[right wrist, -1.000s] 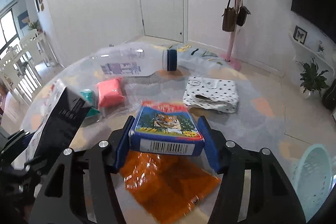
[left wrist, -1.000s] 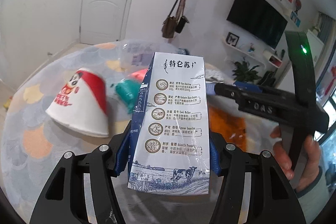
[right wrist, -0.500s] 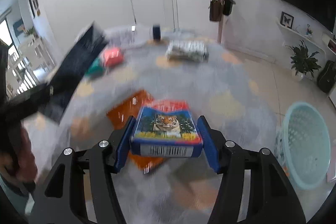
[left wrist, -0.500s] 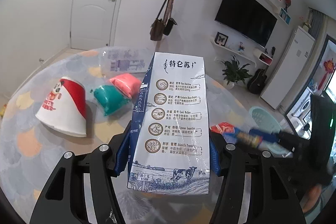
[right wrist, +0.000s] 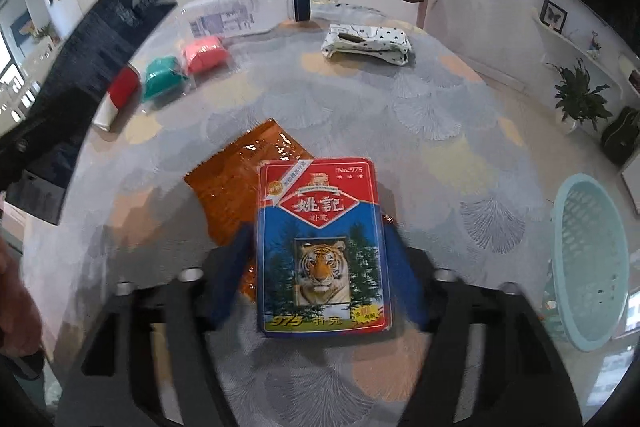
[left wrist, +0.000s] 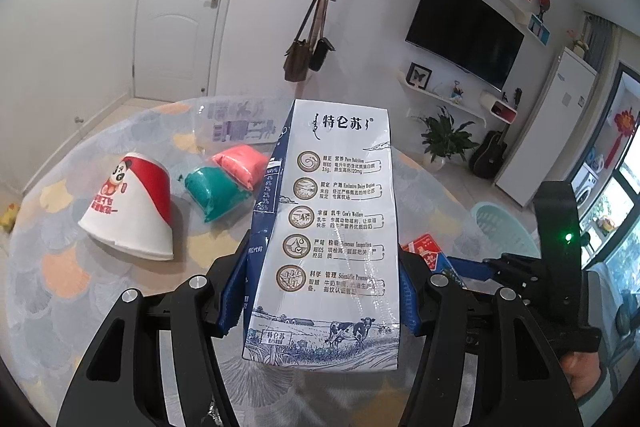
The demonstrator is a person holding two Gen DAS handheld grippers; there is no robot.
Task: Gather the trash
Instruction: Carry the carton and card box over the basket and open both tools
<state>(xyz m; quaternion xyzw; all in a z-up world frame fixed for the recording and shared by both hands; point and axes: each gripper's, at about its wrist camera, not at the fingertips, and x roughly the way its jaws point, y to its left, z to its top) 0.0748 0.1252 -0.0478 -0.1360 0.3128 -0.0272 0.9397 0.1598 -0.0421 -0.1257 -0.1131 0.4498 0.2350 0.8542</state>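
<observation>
Right of the right tongs (right wrist: 320,259) the bench (right wrist: 460,131) lies bare toward the basket (right wrist: 588,267). Under them an orange wrapper (right wrist: 240,179) lies; ahead-left, a cup (right wrist: 118,99) and putty packs (right wrist: 180,67) crowd.

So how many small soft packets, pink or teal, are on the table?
2: the teal packet beside the paper cup, the pink packet touching it, near the bottle. None looks hidden.

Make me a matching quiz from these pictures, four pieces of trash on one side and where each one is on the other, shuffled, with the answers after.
Things:
1. milk carton
2. playing card box
3. clear plastic bottle
4. orange wrapper

Places:
A. lying flat on the table, partly under the card box
B. clamped in the left hand-held gripper
C. on its side at the table's far edge
D. clamped in the right hand-held gripper

Pairs: 1-B, 2-D, 3-C, 4-A
</observation>
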